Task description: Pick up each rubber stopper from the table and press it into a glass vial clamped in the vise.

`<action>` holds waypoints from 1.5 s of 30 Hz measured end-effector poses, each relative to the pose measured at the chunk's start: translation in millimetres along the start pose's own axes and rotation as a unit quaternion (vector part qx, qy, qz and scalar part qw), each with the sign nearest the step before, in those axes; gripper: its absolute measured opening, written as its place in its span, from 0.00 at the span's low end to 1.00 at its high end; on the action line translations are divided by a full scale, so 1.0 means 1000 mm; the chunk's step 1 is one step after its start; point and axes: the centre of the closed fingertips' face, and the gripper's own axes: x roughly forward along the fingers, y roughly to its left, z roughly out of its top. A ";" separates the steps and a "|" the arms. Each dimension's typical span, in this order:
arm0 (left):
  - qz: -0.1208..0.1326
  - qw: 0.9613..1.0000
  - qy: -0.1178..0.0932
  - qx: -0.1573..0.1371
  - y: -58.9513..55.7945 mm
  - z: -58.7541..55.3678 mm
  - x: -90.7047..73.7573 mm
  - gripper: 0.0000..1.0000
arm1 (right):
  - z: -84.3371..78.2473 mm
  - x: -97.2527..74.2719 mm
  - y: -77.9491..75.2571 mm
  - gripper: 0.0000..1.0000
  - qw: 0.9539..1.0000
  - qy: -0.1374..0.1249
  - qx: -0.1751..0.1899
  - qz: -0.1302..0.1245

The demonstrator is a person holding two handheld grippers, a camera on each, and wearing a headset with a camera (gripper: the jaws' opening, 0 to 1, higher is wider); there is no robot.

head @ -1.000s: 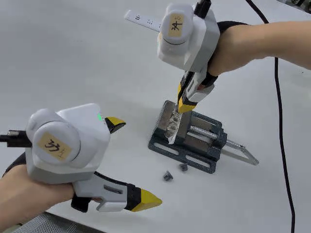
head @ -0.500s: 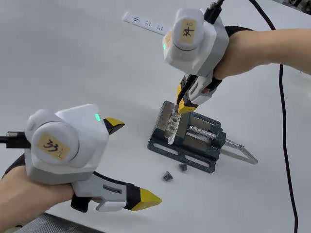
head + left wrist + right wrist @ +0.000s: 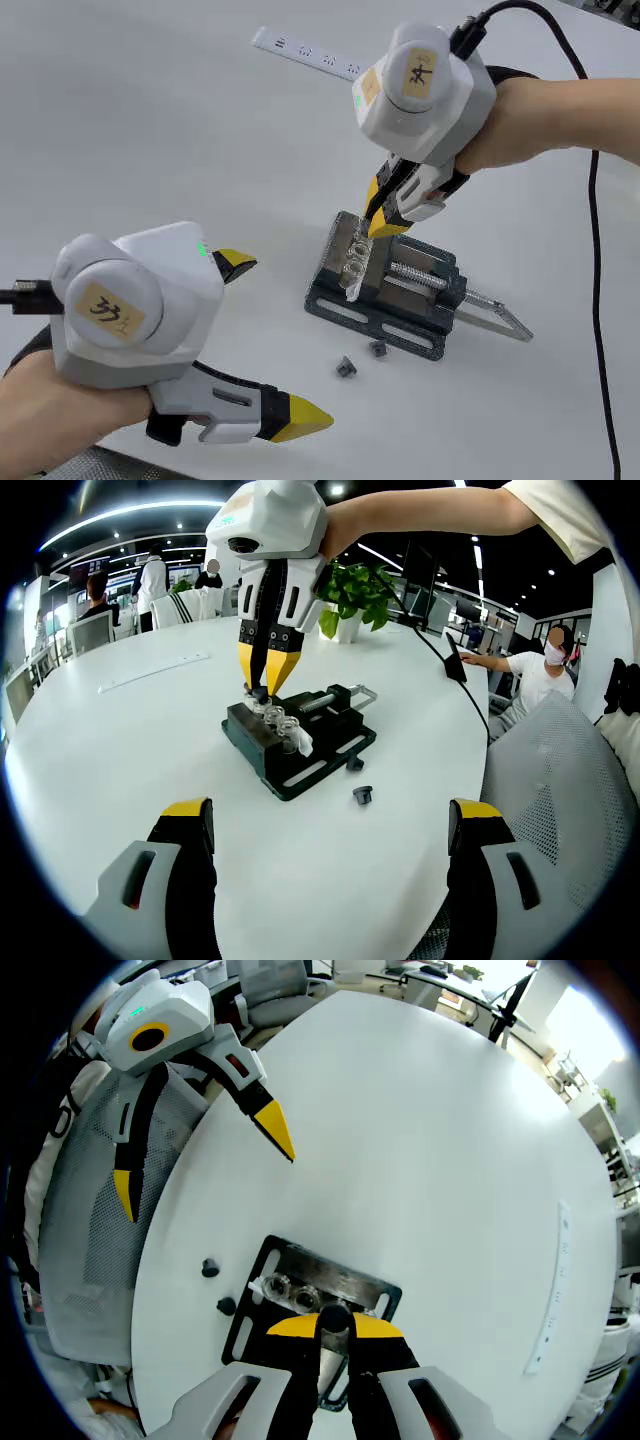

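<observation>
A dark vise stands mid-table with a row of clear glass vials clamped in it. My right gripper points down over the far end of that row, shut on a dark rubber stopper that sits right at a vial mouth. Two more stoppers lie on the table in front of the vise. My left gripper hovers at the lower left, open wide and holding nothing. The left gripper view shows the vise, the vials and the right gripper above them.
A white power strip lies at the back of the round white table. A black cable runs down the right side. The vise's handle sticks out to the right. A mesh chair stands beside the table edge.
The right hand has tilted its gripper body to the right while the tips stay at the vials' far end. The left gripper has barely moved.
</observation>
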 end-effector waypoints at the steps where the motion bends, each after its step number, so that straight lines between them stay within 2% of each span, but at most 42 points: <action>1: 0.000 1.000 0.000 0.000 0.000 0.000 0.000 0.97 | 0.000 0.000 -0.002 0.04 1.000 -0.005 -0.004 -0.001; 7: -0.002 1.000 0.001 0.001 -0.001 0.000 0.000 0.97 | 0.000 0.000 -0.001 0.04 1.000 -0.029 0.001 -0.006; 13: -0.002 1.000 0.001 0.001 -0.001 0.000 0.000 0.97 | 0.002 0.000 0.001 0.06 1.000 -0.018 -0.020 -0.010; 21: -0.005 1.000 0.003 0.002 -0.002 -0.001 0.000 0.97 | 0.002 0.000 0.001 0.07 1.000 -0.012 -0.020 -0.015; 25: -0.006 1.000 0.006 0.003 -0.002 -0.002 0.001 0.97 | 0.003 0.000 0.003 0.10 1.000 -0.015 -0.014 -0.007; 32: -0.005 1.000 0.005 0.001 -0.001 -0.002 0.001 0.97 | 0.006 -0.004 0.004 0.13 1.000 -0.022 -0.012 -0.009; 36: -0.004 1.000 0.003 0.002 -0.001 -0.001 0.001 0.97 | 0.012 -0.013 0.002 0.13 0.999 -0.035 -0.004 -0.006; 40: -0.002 1.000 0.000 0.002 0.000 0.000 0.000 0.97 | 0.005 -0.015 0.000 0.07 1.000 -0.016 -0.010 -0.001; 41: -0.001 1.000 -0.001 0.002 0.000 0.000 0.000 0.97 | 0.004 -0.016 -0.001 0.04 1.000 -0.013 -0.009 0.003; 45: 0.003 1.000 -0.006 0.002 0.002 0.002 -0.001 0.97 | 0.002 -0.015 -0.001 0.03 1.000 -0.011 0.000 0.013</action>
